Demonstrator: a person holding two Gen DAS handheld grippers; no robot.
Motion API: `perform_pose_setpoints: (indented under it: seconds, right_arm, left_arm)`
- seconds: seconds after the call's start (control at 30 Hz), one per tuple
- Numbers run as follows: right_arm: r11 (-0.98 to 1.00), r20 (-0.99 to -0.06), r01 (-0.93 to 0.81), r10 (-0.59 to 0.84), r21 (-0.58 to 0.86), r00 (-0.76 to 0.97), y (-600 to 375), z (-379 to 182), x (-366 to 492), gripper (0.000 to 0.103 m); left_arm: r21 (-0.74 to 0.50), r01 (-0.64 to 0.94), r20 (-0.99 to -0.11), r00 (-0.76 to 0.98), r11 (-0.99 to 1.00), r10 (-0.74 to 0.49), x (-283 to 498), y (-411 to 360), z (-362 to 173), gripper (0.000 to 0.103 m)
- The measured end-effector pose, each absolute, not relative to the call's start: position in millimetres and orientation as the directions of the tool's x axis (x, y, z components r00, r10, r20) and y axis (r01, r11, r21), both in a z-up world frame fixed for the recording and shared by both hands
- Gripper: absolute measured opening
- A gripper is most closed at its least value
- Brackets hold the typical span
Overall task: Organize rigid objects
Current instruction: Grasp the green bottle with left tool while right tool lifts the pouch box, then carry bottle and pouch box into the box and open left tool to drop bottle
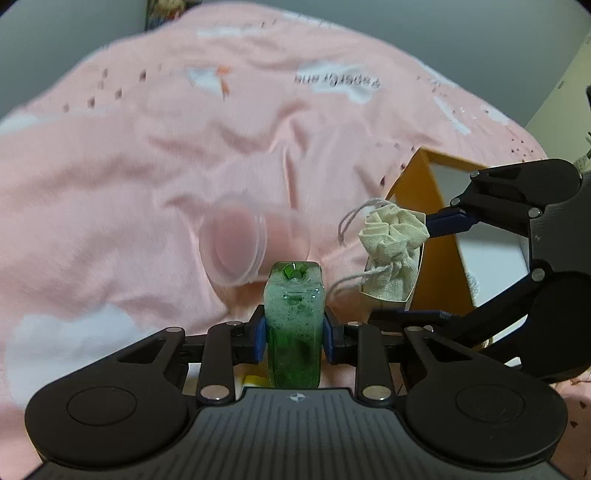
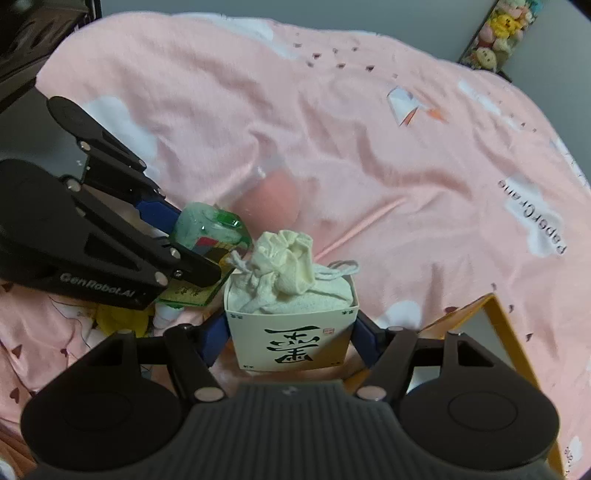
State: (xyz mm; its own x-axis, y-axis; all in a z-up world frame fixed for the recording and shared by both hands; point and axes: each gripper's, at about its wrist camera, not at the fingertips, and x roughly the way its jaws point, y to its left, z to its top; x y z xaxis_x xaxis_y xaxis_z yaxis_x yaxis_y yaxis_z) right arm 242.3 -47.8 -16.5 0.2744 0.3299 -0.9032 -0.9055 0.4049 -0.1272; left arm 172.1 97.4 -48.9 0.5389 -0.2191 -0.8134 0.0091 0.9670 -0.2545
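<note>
My left gripper (image 1: 294,332) is shut on a green glass bottle (image 1: 293,317) with foam inside, its blue pads pressing on both sides. In the right wrist view the same left gripper (image 2: 192,243) holds the bottle (image 2: 210,225) to the left of my box. My right gripper (image 2: 291,339) is shut on a cream paper box (image 2: 291,332) with black calligraphy; a cloth drawstring pouch (image 2: 288,273) sits in it. The left wrist view shows the right gripper (image 1: 417,269) and pouch (image 1: 391,236) at the right. A clear plastic jar (image 1: 236,243) lies on its side on the bedding, beyond the bottle.
Pink bedding with white clouds (image 2: 369,129) fills both views. An orange open box (image 1: 417,192) stands at the right, its rim (image 2: 498,317) just right of my right gripper. Small yellow and white items (image 2: 162,314) lie under the left gripper. Plush toys (image 2: 498,33) stand far right.
</note>
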Motion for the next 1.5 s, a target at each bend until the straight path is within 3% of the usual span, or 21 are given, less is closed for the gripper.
perform_pose_setpoints:
  seconds: [0.4, 0.67, 0.9, 1.1, 1.5]
  right_arm:
    - [0.475, -0.834, -0.854, 0.366, -0.214, 0.412, -83, 51, 217, 0.069]
    - [0.564, -0.829, -0.773, 0.254, -0.291, 0.498, -144, 70, 222, 0.069]
    - [0.644, -0.864, -0.704, 0.130, -0.299, 0.486, -205, 45, 235, 0.069]
    - [0.685, -0.896, -0.676, 0.075, -0.272, 0.437, -239, 12, 250, 0.069]
    - [0.731, -0.931, -0.660, 0.100, -0.170, 0.351, -251, -41, 306, 0.069]
  left_arm:
    - [-0.194, 0.155, -0.685, 0.686, 0.969, -0.247, 151, 70, 34, 0.033]
    - [0.031, 0.512, -0.652, 0.661, 0.859, -0.371, 162, -18, 71, 0.033]
    - [0.290, 0.740, -0.694, 0.599, 0.607, -0.400, 181, -109, 35, 0.033]
    - [0.468, 0.792, -0.749, 0.591, 0.392, -0.301, 206, -154, -28, 0.033]
    - [0.586, 0.773, -0.762, 0.628, 0.244, -0.160, 249, -175, -95, 0.033]
